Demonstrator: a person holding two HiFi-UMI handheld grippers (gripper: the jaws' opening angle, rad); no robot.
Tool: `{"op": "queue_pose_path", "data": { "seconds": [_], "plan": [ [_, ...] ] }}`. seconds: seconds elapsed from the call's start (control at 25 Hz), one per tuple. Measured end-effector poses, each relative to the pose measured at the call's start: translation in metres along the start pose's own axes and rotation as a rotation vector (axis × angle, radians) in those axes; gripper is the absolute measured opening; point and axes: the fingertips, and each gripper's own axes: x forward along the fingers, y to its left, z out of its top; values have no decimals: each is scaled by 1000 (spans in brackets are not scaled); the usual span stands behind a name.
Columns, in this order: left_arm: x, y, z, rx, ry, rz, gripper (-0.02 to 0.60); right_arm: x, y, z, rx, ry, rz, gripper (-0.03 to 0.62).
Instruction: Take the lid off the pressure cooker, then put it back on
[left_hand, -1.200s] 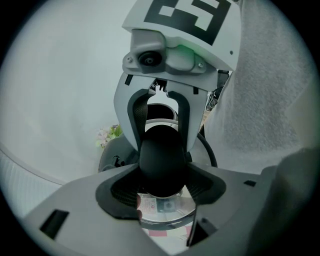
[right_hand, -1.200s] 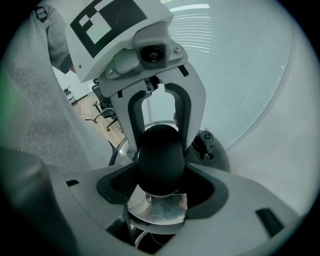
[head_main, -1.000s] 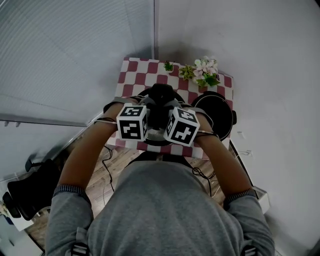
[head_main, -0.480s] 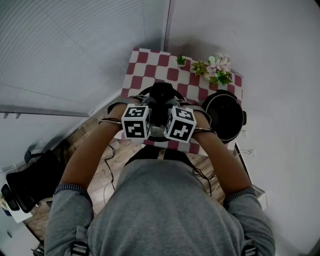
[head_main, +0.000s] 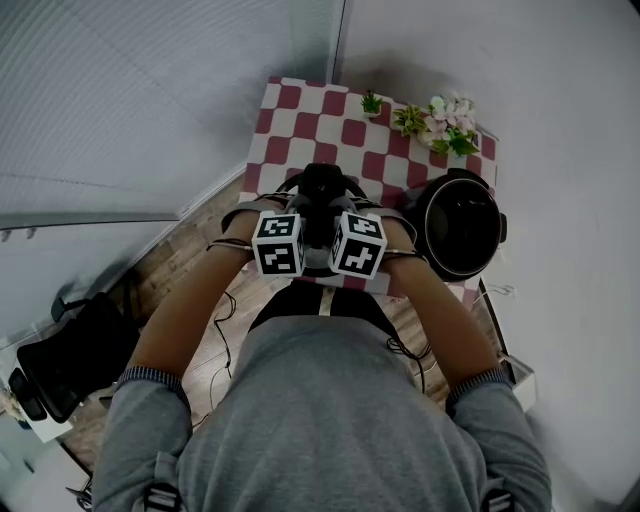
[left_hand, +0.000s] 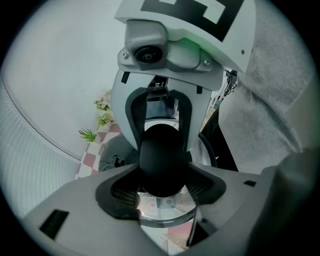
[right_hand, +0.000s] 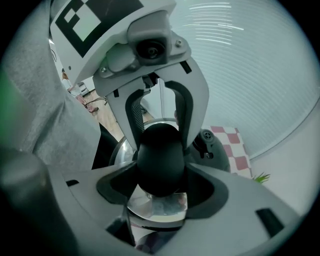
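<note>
The cooker lid (head_main: 320, 190) is dark, with a rounded black knob (left_hand: 162, 160) over a shiny plate. It hangs above the left half of the checkered table (head_main: 300, 110). Both grippers face each other across the knob. My left gripper (left_hand: 162, 187) is shut on the knob from the left, and the right gripper (right_hand: 159, 185) is shut on the same knob (right_hand: 160, 157) from the right. The open black cooker pot (head_main: 460, 225) stands to the lid's right at the table's near right corner. Whether the lid touches the table is hidden by the grippers' marker cubes.
Small potted plants and flowers (head_main: 435, 120) line the table's far right edge. Walls close in behind and to the right of the table. Cables (head_main: 222, 320) hang over the wooden floor below its front edge, and dark bags (head_main: 60, 360) sit on the floor at far left.
Both grippers have sunk toward the table with the lid still held between them. The cubes look smaller and the pot now shows fully at the right.
</note>
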Motion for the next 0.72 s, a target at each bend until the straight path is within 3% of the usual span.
{"op": "queue_pose_path", "data": {
  "seconds": [0.72],
  "plan": [
    [80,7,-46,-12,52,-66,301,86,-13,-33,35,4,40,291]
  ]
}}
